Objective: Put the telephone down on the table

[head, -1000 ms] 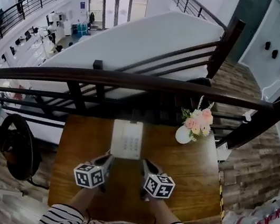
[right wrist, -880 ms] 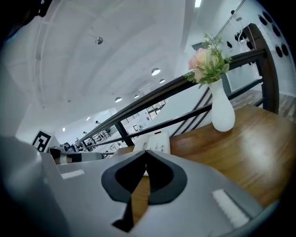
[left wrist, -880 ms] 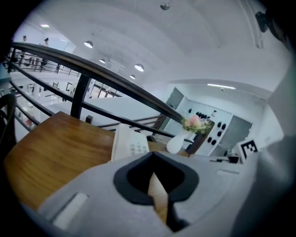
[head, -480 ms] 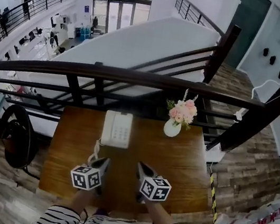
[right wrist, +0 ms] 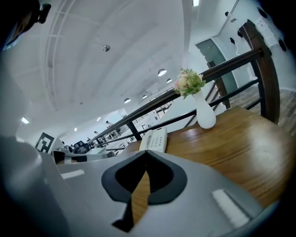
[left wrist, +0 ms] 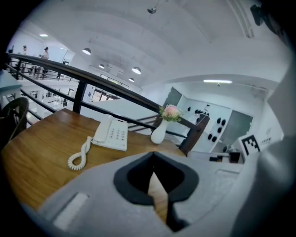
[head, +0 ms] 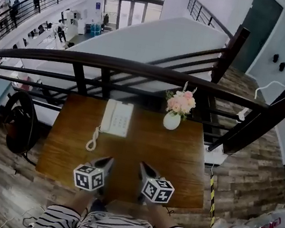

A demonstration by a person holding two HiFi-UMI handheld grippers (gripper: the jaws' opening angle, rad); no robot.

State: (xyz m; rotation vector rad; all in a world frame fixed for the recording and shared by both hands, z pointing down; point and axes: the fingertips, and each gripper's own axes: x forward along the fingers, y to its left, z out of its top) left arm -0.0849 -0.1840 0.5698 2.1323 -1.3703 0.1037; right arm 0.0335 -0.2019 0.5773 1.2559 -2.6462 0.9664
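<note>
A white telephone point(head: 116, 117) lies flat on the wooden table point(head: 147, 150), near the far edge and left of the middle, with its handset in the cradle. Its coiled cord point(head: 93, 139) trails toward me. My left gripper point(head: 108, 160) and right gripper point(head: 143, 166) hover side by side over the table's near edge, well short of the phone. Both are shut and hold nothing. The left gripper view shows the phone point(left wrist: 111, 134) and cord point(left wrist: 79, 155) ahead, beyond the closed gripper point(left wrist: 153, 154). In the right gripper view the phone point(right wrist: 155, 139) lies beyond the closed gripper point(right wrist: 147, 155).
A white vase of pink flowers point(head: 172, 119) stands on the table to the right of the phone. A dark railing point(head: 139, 71) runs just behind the table. A round black chair point(head: 17, 129) sits on the floor at the left.
Both grippers have drawn back from the telephone toward the table's near edge. The phone stays where it lies on the table, its cord now in full view.
</note>
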